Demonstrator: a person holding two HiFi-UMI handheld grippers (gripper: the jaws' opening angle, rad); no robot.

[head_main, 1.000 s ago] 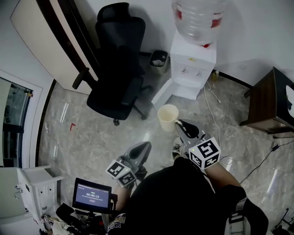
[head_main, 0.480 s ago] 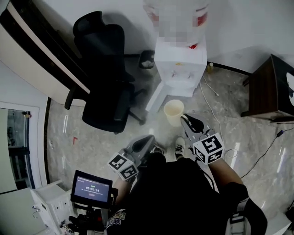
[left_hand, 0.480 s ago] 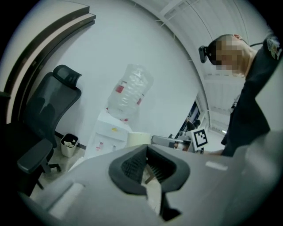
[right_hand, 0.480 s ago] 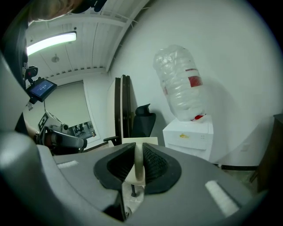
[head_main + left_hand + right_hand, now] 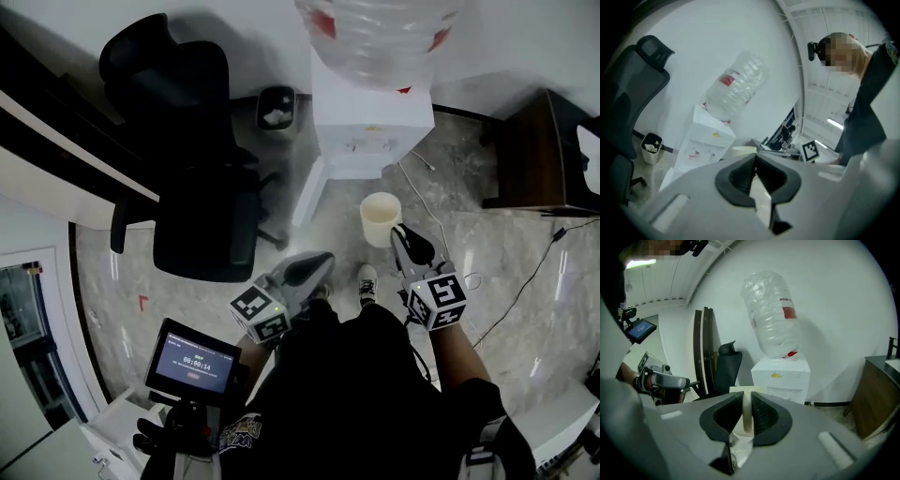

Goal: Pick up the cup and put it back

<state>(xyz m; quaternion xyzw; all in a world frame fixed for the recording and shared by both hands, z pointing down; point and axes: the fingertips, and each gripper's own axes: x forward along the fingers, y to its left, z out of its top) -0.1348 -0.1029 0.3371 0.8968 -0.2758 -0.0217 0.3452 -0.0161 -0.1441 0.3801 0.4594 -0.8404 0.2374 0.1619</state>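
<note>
**A:** Where is the cup [image 5: 381, 217] just now?

**B:** At the tip of the right tool [image 5: 398, 234], mouth up, clear of the floor [image 5: 497, 258]; the tool is clenched on one side of its wall, one pad inside the rim and one outside; the right gripper view shows that pale strip squeezed between them.

**A:** And the other one?

**B:** The left tool [image 5: 319, 264] is closed on nothing, low and well off to the side of the cup; leave it there.

**A:** What lies ahead of the tools?

**B:** The water dispenser [image 5: 373, 127] stands straight beyond the cup; the office chair [image 5: 202, 216] is out past the left tool; I can't see a marked spot for the cup.

**A:** So how should the set-down go?

**B:** I'd say a one-wall pinch lets the cup swing, so keep the rim level and move slowly; bring the base flat onto its resting place before easing the pads; then draw the tool back along its own line so the inner pad doesn't catch the rim.
</note>
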